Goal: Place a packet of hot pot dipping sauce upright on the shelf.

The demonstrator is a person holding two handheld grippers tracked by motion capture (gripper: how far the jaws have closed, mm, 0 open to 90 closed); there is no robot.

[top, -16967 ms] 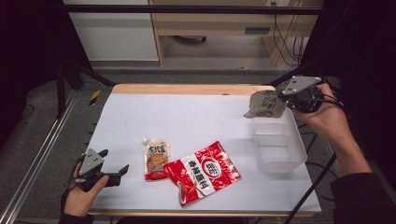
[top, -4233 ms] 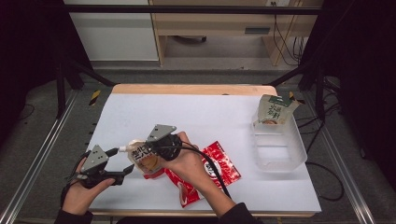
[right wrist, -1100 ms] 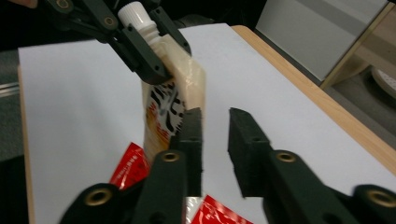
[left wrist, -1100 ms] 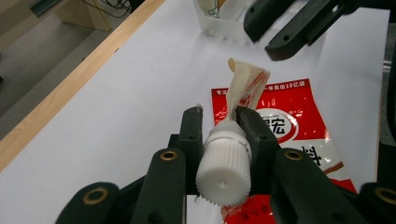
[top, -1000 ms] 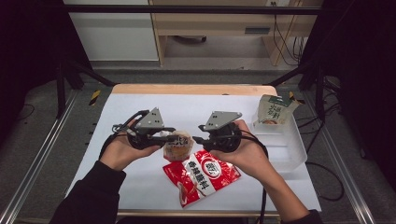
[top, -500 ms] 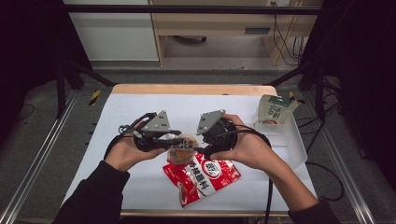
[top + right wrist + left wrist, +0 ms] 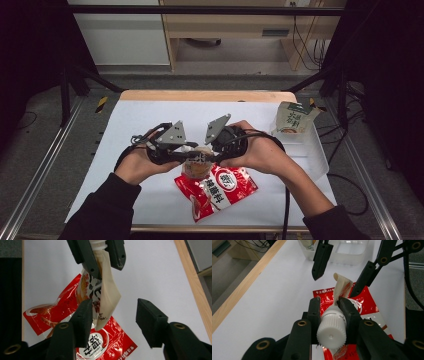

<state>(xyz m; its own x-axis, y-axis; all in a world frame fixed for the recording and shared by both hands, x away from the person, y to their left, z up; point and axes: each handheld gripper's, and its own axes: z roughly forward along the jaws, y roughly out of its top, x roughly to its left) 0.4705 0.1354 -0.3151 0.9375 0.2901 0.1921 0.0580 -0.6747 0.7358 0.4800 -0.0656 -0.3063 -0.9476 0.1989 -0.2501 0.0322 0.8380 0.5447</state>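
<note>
A beige spout pouch (image 7: 196, 164) with a white screw cap (image 7: 331, 326) hangs over the table's middle. My left gripper (image 7: 329, 303) is shut on the neck just past the cap; it also appears from the right gripper view (image 7: 107, 267) and from above (image 7: 181, 155). My right gripper (image 7: 116, 315) stands open, its jaws either side of the pouch's lower end (image 7: 106, 298) without pinching it; I see it in the left gripper view (image 7: 335, 285) and from above (image 7: 214, 154). A red snack packet (image 7: 218, 188) lies flat on the table under the pouch.
A clear plastic container (image 7: 314, 155) sits at the right edge of the white table (image 7: 125, 125), with a green and white pouch (image 7: 292, 117) standing in its far end. A wooden strip (image 7: 200, 95) runs along the far edge.
Over the last second both hands have drawn closer together and slightly toward me, with the pouch between them. The right gripper has tilted. Before that, the right gripper carried the pouch over to the left.
</note>
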